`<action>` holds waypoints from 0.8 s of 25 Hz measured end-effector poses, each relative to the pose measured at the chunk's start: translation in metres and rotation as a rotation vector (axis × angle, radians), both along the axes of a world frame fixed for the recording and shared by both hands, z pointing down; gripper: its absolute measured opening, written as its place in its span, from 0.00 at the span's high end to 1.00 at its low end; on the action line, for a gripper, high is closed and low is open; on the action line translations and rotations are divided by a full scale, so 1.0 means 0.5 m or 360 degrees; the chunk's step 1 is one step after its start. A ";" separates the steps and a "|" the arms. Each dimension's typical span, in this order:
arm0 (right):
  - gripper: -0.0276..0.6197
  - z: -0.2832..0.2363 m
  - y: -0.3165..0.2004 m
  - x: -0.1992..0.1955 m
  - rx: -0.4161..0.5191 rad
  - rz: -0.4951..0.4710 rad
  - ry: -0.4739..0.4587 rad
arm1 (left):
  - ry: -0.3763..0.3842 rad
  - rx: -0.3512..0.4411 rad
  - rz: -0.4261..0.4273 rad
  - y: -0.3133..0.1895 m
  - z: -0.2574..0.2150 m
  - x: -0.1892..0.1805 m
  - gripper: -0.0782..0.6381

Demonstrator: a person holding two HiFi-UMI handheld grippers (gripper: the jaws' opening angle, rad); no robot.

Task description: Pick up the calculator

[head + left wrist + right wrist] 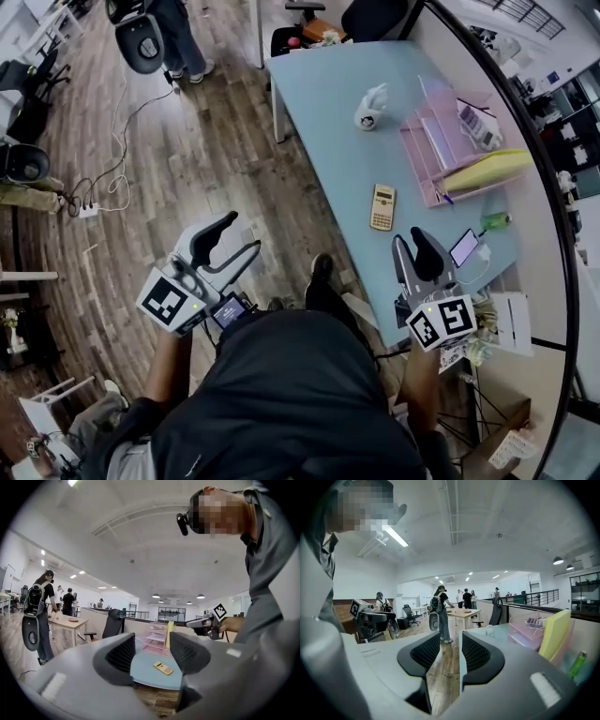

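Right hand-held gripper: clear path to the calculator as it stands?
Probably yes. The calculator lies flat on bare table, just ahead of the right hand-held gripper, with nothing between. Its jaws stand narrowly apart, empty.

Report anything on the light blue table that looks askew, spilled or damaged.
Nothing is spilled or visibly damaged. Only the yellow folder leans slanted against the pink plastic tray rack. The beige calculator lies flat on the light blue table.

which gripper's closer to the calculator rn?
Right. The right gripper is by the table's near edge, just short of the calculator; the left gripper is over the floor, off the table.
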State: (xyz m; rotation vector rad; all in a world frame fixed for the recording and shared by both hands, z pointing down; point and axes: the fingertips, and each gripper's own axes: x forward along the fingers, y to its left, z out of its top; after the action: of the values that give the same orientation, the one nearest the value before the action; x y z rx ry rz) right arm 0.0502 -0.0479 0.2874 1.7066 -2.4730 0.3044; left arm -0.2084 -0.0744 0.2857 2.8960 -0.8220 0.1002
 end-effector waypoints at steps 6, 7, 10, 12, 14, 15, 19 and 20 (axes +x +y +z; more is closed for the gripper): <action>0.76 0.090 -0.085 0.064 -0.0141 0.0012 -0.0031 | -0.0032 -0.0051 -0.0040 -0.057 0.018 0.049 0.51; 0.76 0.106 -0.100 0.075 -0.0170 0.0017 -0.0033 | -0.0036 -0.0065 -0.0047 -0.066 0.023 0.057 0.51; 0.73 0.161 -0.138 0.103 -0.0257 0.0028 -0.0042 | -0.0047 -0.0107 -0.0054 -0.087 0.044 0.080 0.51; 0.72 0.197 -0.159 0.118 -0.0315 0.0041 -0.0049 | -0.0058 -0.0139 -0.0060 -0.098 0.057 0.090 0.51; 0.71 0.232 -0.177 0.131 -0.0369 0.0059 -0.0050 | -0.0069 -0.0168 -0.0069 -0.109 0.069 0.097 0.51; 0.70 0.249 -0.186 0.137 -0.0396 0.0071 -0.0049 | -0.0073 -0.0181 -0.0074 -0.114 0.074 0.099 0.51; 0.65 0.328 -0.215 0.164 -0.0517 0.0137 -0.0038 | -0.0096 -0.0233 -0.0084 -0.132 0.098 0.109 0.51; 0.63 0.349 -0.220 0.171 -0.0547 0.0156 -0.0038 | -0.0103 -0.0244 -0.0083 -0.135 0.104 0.112 0.51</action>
State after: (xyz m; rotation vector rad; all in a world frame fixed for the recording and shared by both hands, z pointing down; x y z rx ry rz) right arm 0.1359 -0.1580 0.4619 1.6836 -2.1951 0.7166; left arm -0.1522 -0.1422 0.3377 2.7389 -0.8598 0.2414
